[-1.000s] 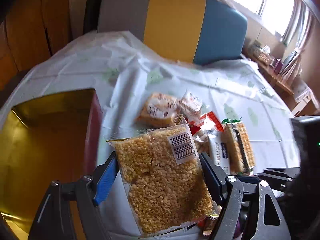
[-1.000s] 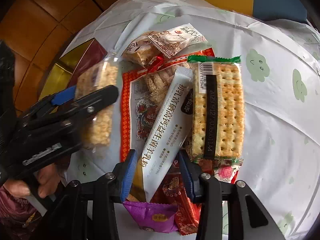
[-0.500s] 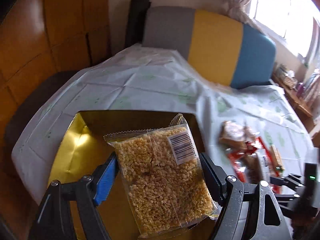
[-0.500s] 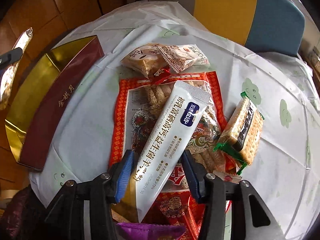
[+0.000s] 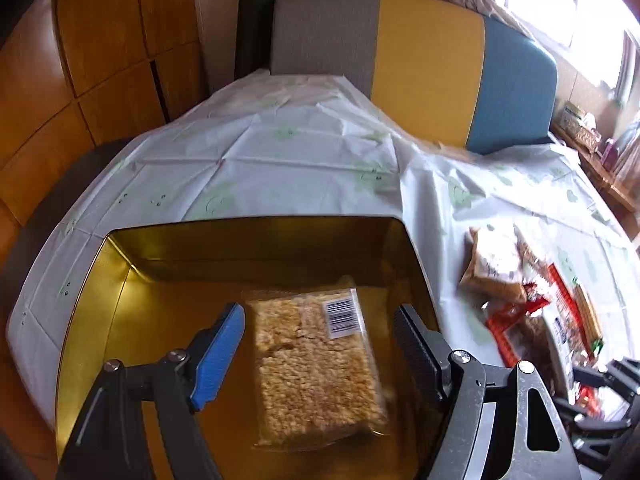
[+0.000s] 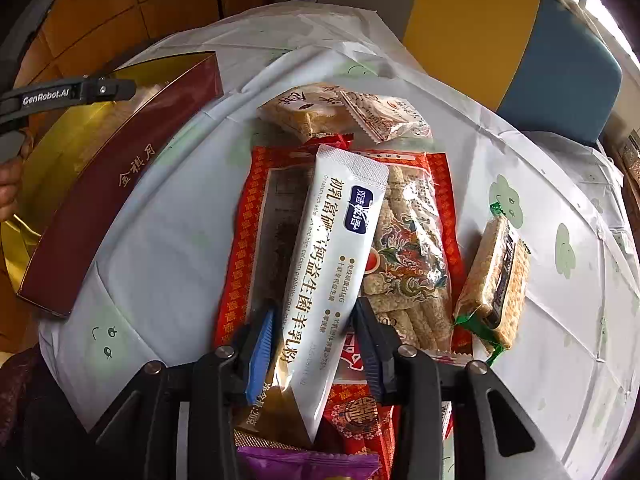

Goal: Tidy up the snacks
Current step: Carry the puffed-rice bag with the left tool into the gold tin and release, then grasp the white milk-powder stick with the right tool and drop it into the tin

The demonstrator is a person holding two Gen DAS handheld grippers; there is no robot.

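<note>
1. Your left gripper (image 5: 318,332) hangs over the open gold-lined tin (image 5: 256,236), its fingers spread wide with clear space on both sides of the packet below them.
2. The puffed-rice cake packet (image 5: 316,368) lies flat on the tin's floor, barcode label up and towards the far end, nearer the tin's right wall. Neither finger touches it.
3. The tin sits on the white tablecloth (image 5: 280,152) printed with pale green faces. From your right wrist view its outer wall is dark red with gold characters (image 6: 120,184).
4. Your right gripper (image 6: 314,340) is clamped on the white milk-powder sachet (image 6: 332,264), the blue pad (image 6: 260,352) pressing its left edge and the dark finger its right edge. The sachet points away from you, slightly tilted to the right.
5. Beneath the sachet lies a large red-bordered bag of rice sticks (image 6: 408,256), flat on the cloth.
6. Beyond that bag, two small sesame-cake packets (image 6: 312,114) lie side by side, touching.
7. A green-trimmed cracker pack (image 6: 496,280) stands on its long edge just beside the red bag's right side.
8. A purple wrapper (image 6: 308,464) and a small red wrapper (image 6: 360,416) lie at the near edge, under your right gripper.
9. A grey, yellow and blue seat back (image 5: 420,64) stands behind the table.
</note>
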